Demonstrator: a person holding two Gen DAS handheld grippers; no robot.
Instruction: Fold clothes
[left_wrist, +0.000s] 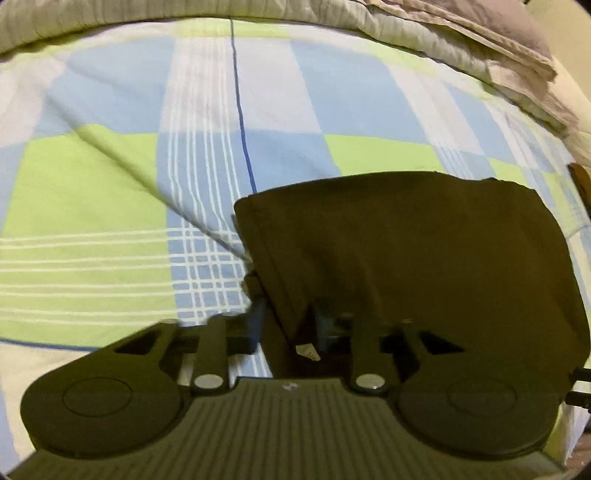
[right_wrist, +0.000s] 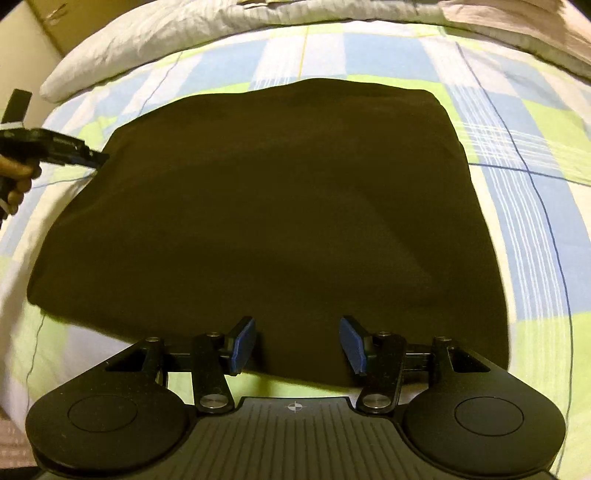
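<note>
A dark brown garment (right_wrist: 266, 206) lies folded on the green, blue and white checked bedsheet (right_wrist: 524, 155). The left gripper (left_wrist: 284, 317) has its 2 fingers clamped on the garment's left edge, fabric draping over them. The right gripper (right_wrist: 297, 341) hovers at the near edge, jaws apart, gripping nothing

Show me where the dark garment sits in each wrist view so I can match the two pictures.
Left wrist view: the dark garment fills the lower right, its near left edge running into the left claw.
Right wrist view: the dark garment spreads across the centre, ahead of the open right claw; the left claw meets its left edge.
Shared landmark: the checked bedsheet under it.
</note>
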